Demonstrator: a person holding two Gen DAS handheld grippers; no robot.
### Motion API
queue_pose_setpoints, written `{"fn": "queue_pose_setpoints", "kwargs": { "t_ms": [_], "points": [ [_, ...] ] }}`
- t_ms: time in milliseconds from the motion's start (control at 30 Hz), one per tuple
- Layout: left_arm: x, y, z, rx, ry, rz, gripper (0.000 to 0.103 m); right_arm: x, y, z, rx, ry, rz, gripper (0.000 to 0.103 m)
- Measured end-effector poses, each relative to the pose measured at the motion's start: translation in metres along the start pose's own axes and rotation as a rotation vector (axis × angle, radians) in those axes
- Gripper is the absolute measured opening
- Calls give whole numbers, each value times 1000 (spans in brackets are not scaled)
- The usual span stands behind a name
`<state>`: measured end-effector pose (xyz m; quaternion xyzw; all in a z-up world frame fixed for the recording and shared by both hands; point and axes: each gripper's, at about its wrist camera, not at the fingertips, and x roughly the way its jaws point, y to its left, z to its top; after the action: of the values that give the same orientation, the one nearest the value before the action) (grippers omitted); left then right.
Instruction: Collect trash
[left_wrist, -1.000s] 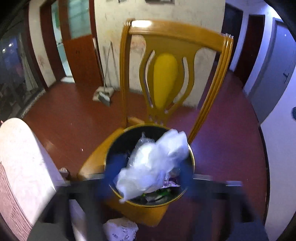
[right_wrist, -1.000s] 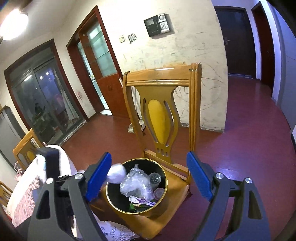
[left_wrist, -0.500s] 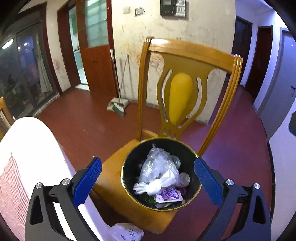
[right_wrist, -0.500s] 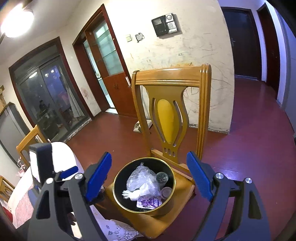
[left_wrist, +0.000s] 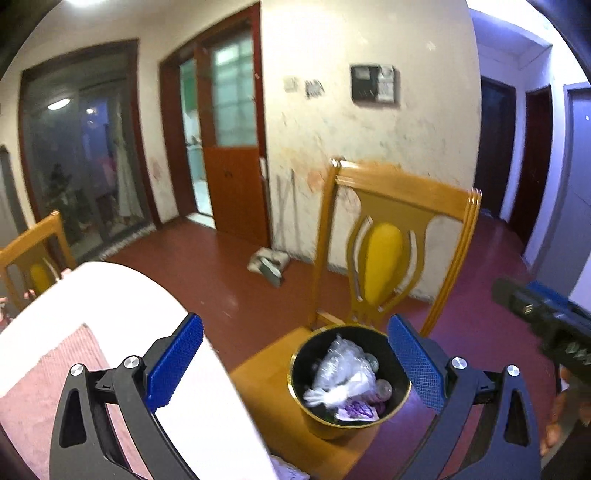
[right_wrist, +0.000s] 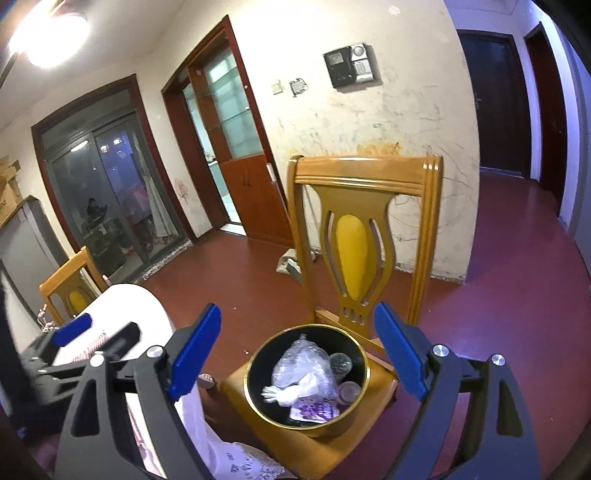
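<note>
The left hand-held gripper (left_wrist: 293, 363), black with blue pads, stands wide open and holds nothing; its jaws have just been opening. The right hand-held gripper (right_wrist: 295, 352) is also spread apart and empty. Just beyond and below both sits a round black waste bin with a gold rim (right_wrist: 255, 391), framed between the right gripper's pads and nearer the left gripper's right pad. Inside lie crumpled clear plastic bags (right_wrist: 301, 363), a white twisted wrapper (right_wrist: 284, 391) and a purple printed packet (right_wrist: 314, 410). The bin rests on a yellow wooden chair (right_wrist: 364, 199). At left is a white-covered tabletop (left_wrist: 122, 291). Farther off lies red floor (right_wrist: 236, 277).
</note>
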<state>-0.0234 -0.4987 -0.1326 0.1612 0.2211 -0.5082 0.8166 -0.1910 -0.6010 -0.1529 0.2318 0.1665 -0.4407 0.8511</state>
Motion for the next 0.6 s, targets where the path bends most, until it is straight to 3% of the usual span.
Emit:
{"fn": "queue_pose_setpoints", "kwargs": {
  "t_ms": [233,500,600],
  "points": [
    [-69,34,8,-57,-84,73,97,-16,51,2,-51,-36,110,89],
    [-146,91,-9,-138,-149,268,97,-34,137,-10,-156,-40,278,89],
    [-176,116,-20,-182,-165,347,97,-46,172,-19,-189,-61,326,99]
  ]
}}
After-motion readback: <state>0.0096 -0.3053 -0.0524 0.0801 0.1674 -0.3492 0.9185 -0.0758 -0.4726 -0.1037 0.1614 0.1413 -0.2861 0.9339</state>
